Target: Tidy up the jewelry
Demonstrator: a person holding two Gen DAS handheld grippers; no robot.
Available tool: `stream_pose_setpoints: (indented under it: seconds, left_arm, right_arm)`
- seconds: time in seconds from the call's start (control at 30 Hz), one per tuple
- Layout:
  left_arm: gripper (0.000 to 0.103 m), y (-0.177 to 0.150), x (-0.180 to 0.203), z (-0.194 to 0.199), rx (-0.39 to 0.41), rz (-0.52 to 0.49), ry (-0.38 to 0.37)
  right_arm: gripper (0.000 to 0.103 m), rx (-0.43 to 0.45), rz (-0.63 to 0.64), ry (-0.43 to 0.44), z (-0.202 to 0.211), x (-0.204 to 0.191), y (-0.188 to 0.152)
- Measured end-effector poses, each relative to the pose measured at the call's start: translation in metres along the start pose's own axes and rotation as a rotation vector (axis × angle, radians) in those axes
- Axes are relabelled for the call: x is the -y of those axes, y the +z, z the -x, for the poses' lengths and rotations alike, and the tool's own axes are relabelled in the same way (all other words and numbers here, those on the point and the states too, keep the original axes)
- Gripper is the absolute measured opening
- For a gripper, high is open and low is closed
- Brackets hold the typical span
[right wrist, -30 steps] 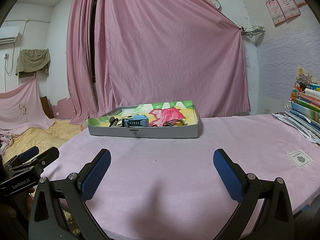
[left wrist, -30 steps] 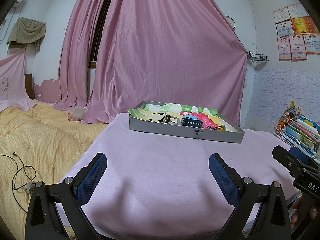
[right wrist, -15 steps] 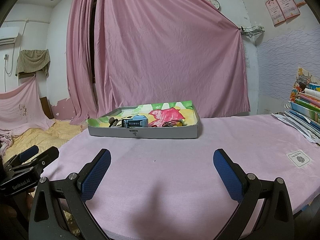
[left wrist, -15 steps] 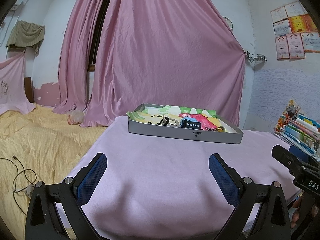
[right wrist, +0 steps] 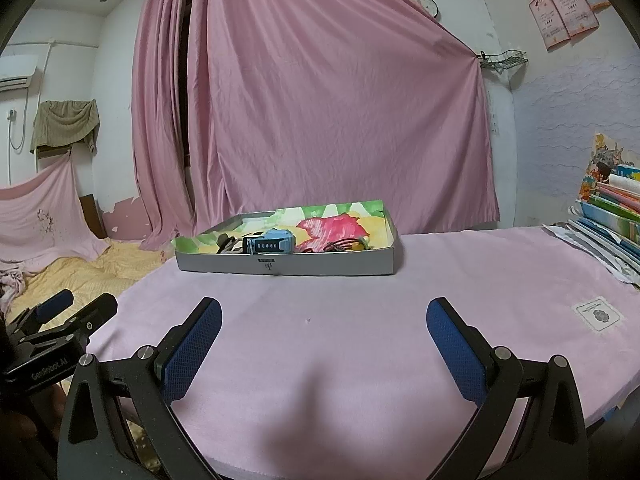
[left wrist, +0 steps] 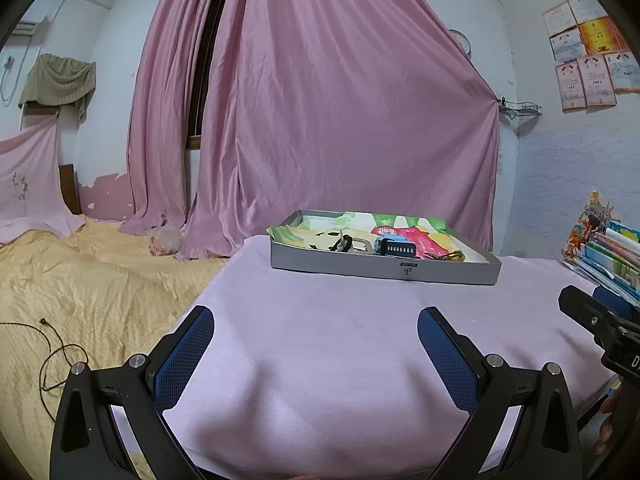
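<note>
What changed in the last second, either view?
The left tool tilted slightly, so the shallow grey cardboard tray sits a touch higher and closer in its view. The right tool held steady. Both remain open and empty; nothing was grasped.

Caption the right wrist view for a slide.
Open right gripper over pink table, facing a tray of jewelry.

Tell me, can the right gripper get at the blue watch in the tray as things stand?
Probably yes. The right gripper is open and empty, only bare pink cloth lies before the tray, and the blue watch sits uncovered behind its low front wall.
</note>
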State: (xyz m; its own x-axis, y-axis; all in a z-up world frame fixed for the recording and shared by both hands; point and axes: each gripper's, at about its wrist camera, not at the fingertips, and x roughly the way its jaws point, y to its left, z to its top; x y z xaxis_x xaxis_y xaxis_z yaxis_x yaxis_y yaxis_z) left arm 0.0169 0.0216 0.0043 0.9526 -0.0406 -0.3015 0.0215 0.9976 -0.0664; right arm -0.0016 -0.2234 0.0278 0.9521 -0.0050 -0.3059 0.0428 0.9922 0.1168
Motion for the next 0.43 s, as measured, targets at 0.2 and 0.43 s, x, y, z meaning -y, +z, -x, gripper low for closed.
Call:
stream_pose_setpoints:
  seconds: [0.2,0.43]
  left_arm:
    - [0.102,-0.0013,0.0015,-0.0002,-0.003,-0.005,-0.007]
    - [0.102,-0.0036,0.0035,0.0014,-0.002,-0.015,-0.007]
  right_arm:
    - [0.101,-0.004,-0.001,-0.001,0.0000,-0.0007,-0.0006]
    - [0.101,-0.008,-0.005,-0.002,-0.0011,-0.0014,-0.0016]
